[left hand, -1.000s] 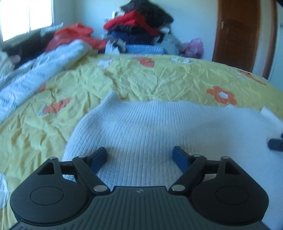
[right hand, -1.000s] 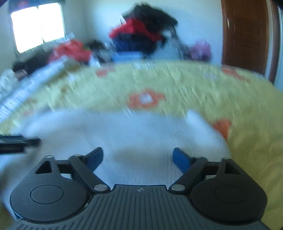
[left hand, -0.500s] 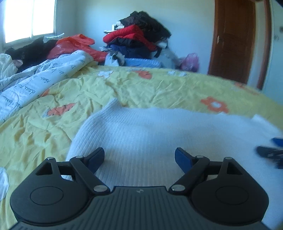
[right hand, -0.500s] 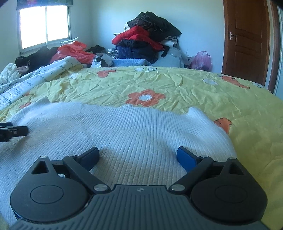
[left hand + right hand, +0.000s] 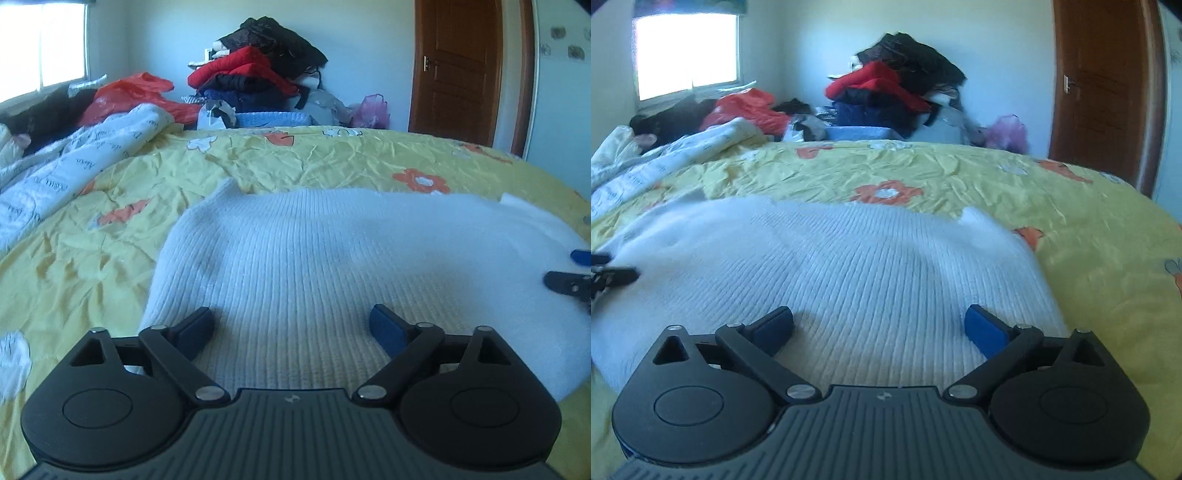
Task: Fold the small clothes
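Left gripper [image 5: 291, 325] over near edge of knit [image 5: 332, 258], jaws wide and opening, nothing pinched; ribbed cloth only lay beneath. Right gripper [image 5: 879, 325] likewise over knit's near edge toward its right side, jaws wide and opening, empty. Knit lay flat and spread on bedspread [image 5: 110, 240]; no fold visible, so task judged barely begun. Both near corners left to grasp. Beyond knit, bedspread bare and crumpled, nothing blocking a fold forward. Left of knit, bunched white quilt [image 5: 74, 162], well apart. Farther off, clothes pile [image 5: 258, 74] against wall; door [image 5: 458, 66] right of pile.
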{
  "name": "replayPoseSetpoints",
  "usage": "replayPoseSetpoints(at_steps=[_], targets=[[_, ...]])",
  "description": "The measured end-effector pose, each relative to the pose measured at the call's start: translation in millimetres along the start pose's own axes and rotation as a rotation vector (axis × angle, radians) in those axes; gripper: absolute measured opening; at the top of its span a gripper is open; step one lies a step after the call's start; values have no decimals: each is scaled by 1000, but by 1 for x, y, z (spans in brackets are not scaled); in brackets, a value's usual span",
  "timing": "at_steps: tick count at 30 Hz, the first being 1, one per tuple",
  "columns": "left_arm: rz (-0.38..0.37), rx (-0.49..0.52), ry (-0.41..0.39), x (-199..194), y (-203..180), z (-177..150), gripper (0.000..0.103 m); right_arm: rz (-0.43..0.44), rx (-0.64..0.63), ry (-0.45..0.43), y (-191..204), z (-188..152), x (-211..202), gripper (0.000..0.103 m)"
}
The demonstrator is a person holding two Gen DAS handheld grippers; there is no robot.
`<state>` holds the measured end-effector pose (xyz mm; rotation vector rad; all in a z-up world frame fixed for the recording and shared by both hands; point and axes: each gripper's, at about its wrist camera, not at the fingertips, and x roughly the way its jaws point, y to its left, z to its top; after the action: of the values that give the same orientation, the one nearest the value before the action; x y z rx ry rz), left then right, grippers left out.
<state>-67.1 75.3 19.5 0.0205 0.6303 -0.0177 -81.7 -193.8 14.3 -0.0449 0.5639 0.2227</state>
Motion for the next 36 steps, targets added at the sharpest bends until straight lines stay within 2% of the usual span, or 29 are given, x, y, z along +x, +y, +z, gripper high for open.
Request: replayPoseSetpoints(at_steps=[3,7,10,13,16,19,23,26,28,29,30,31,33,36], targets=[[10,-12,15,-2,0,7,96,-22,-9,28,6,8,4,101],[32,-100,-61,-37,9,-3,95,-15,8,-29,6,-2,-2,100],[39,-254,-99,-68,24,-20,95,0,25,-35,3,-2,-3,100],[36,-417,-60,-82,41,-37,96,-6,18,-32,5,-2,-2,101],[-35,-595,38,-75,62,-50,96,-3,21,-33,4,-2,-2,101],[-65,-697,34,-70,73,-51,97,-2,22,-34,4,-3,-2,101],[-162,-881,39,-52,90,-45,97,2,26,-36,4,-3,-3,101],[-191,-1032,29,-39,100,-43,96,5,30,-38,4,-2,-3,101],[-196,-1089,17,-35,102,-45,95,11,36,-40,4,-2,-3,101],[-178,-1093,12,-35,102,-44,85,14,39,-41,3,-2,-3,101],[-129,-1070,17,-35,99,-42,54,17,42,-41,3,-2,-3,101],[-45,-1010,52,-32,95,-37,36,20,45,-42,3,-2,-4,101],[2,-910,65,-33,87,-29,34,29,50,-44,1,-3,-4,102],[47,-837,64,-38,77,-17,32,40,60,-48,-1,-3,-5,102]])
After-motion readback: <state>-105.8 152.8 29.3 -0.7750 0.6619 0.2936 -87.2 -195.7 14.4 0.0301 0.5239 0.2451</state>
